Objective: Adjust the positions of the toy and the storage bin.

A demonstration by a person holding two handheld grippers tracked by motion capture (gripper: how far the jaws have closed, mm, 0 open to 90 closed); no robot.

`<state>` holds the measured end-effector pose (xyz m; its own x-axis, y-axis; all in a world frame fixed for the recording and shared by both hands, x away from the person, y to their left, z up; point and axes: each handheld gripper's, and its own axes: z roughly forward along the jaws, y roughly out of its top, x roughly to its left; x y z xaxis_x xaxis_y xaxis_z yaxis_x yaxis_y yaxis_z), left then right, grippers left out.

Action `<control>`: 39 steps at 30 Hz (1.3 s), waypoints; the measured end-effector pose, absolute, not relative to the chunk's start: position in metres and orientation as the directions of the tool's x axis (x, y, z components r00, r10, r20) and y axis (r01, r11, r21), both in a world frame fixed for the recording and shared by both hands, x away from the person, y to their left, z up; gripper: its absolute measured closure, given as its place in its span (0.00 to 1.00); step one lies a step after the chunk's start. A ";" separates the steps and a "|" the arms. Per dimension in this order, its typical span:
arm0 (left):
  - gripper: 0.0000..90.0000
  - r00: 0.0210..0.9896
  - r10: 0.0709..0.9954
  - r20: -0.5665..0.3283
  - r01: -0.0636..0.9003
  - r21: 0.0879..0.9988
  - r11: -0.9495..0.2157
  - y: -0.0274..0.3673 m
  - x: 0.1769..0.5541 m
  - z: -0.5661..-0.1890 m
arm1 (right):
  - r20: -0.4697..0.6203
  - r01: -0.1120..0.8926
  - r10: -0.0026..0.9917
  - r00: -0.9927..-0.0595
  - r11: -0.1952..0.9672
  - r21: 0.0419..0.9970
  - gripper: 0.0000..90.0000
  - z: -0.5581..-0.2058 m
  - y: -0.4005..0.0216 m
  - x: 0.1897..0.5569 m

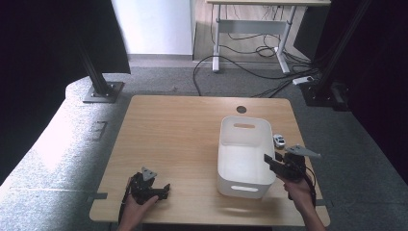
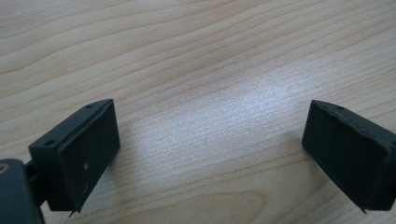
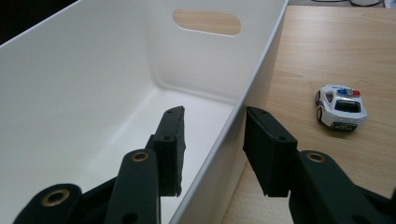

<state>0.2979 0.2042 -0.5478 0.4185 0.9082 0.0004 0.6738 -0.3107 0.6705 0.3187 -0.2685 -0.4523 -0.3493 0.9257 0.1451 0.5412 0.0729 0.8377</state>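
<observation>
On the near left of the wooden surface (image 1: 173, 134), the left tongs (image 1: 162, 191) rest low in the person's left hand (image 1: 137, 211), well apart from everything else. Seen in the left gripper view, the left tongs (image 2: 210, 154) stand spread wide, with nothing but bare wood grain between the two black pads. Further right, a white bin (image 1: 243, 154) sits upright on the right half of the surface, open at the top, with a slot handle cut into each short end. At its near right corner, the right tongs (image 1: 270, 160) are held in the person's right hand (image 1: 298, 190), straddling the bin's right wall. From the right gripper view, the right tongs (image 3: 212, 140) are pinching that wall of the white bin (image 3: 93, 93): one jaw hangs inside the bin, the other outside over the surface, and the rim runs between them. Whether both pads press flat against the plastic is hard to tell from this angle, though the jaws look drawn in close to it. Just beyond the bin's right side, a small white toy police car (image 1: 279, 140) stands on its wheels on the surface, near the bin but not touching it; it appears again in the right gripper view (image 3: 341, 108), with red and blue lights on its roof.
</observation>
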 end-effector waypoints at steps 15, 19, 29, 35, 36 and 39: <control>0.05 0.418 0.908 0.000 0.674 0.671 -0.310 0.204 0.298 -0.548 | 0.145 0.545 0.929 -0.340 0.069 0.836 0.66 -0.452 -0.254 0.322; 0.05 0.418 0.908 0.000 0.674 0.671 -0.310 0.204 0.298 -0.548 | 0.140 0.544 0.927 -0.347 0.077 0.836 0.66 -0.451 -0.251 0.323; 0.05 0.418 0.908 0.000 0.674 0.670 -0.310 0.204 0.298 -0.548 | 0.140 0.543 0.926 -0.351 0.080 0.836 0.66 -0.451 -0.247 0.324; 0.05 0.418 0.908 0.000 0.674 0.670 -0.310 0.204 0.298 -0.548 | 0.137 0.544 0.924 -0.357 0.086 0.835 0.66 -0.451 -0.243 0.326; 0.05 0.418 0.908 0.000 0.674 0.671 -0.310 0.204 0.298 -0.548 | 0.137 0.543 0.924 -0.358 0.086 0.835 0.66 -0.451 -0.242 0.326; 0.05 0.417 0.909 0.000 0.674 0.670 -0.310 0.204 0.298 -0.548 | 0.137 0.542 0.924 -0.358 0.086 0.836 0.66 -0.451 -0.239 0.327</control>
